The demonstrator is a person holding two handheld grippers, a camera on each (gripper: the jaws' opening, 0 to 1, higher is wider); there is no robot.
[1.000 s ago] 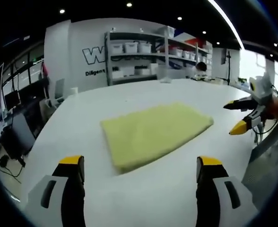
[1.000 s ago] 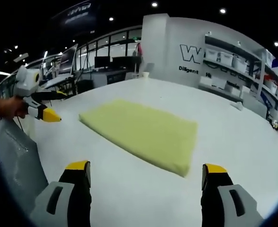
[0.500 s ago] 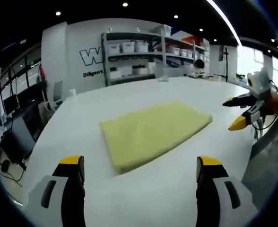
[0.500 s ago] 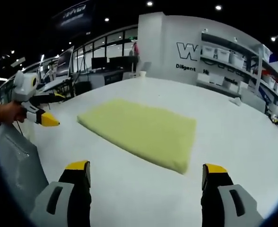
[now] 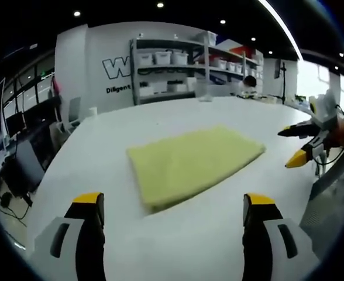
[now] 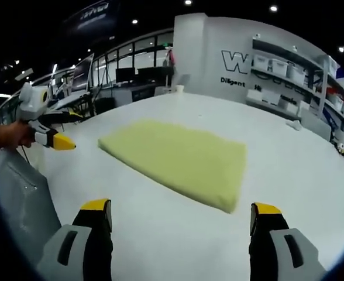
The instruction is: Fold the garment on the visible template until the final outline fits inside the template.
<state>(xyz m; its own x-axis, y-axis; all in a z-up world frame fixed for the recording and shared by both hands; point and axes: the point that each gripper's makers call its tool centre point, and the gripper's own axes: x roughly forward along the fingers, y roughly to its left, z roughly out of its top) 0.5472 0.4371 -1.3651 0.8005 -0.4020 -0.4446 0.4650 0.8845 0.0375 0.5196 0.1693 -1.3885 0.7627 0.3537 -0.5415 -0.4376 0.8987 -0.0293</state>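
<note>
A: Where do we have the tools? In the left gripper view our left tool (image 5: 170, 219), grey-bodied with yellow-tipped jaws, has its jaws spread wide and nothing between them. It hangs above the bare desk on the near side of the cloth.

B: The right tool (image 6: 181, 225) is the same in its own view: jaws wide apart, empty, short of the cloth's near edge. We see each tool from the other's camera too, off either short end of the cloth, well clear of it.

A: And the garment?

B: The pale yellow, fleecy folded garment (image 5: 192, 164) lies flat as a thick rectangle in the middle of the white desk (image 5: 178, 114), touched by neither tool. Its near edge looks doubled, so we judge the folding is largely done.

A: Why do we hold back, then?

B: Probably to keep the cloth in full sight and check its outline. We cannot make out a template under or around it, so we cannot say whether it fits.

A: Behind the garment, white shelving with storage boxes (image 5: 172, 67) stands against the wall.
</note>
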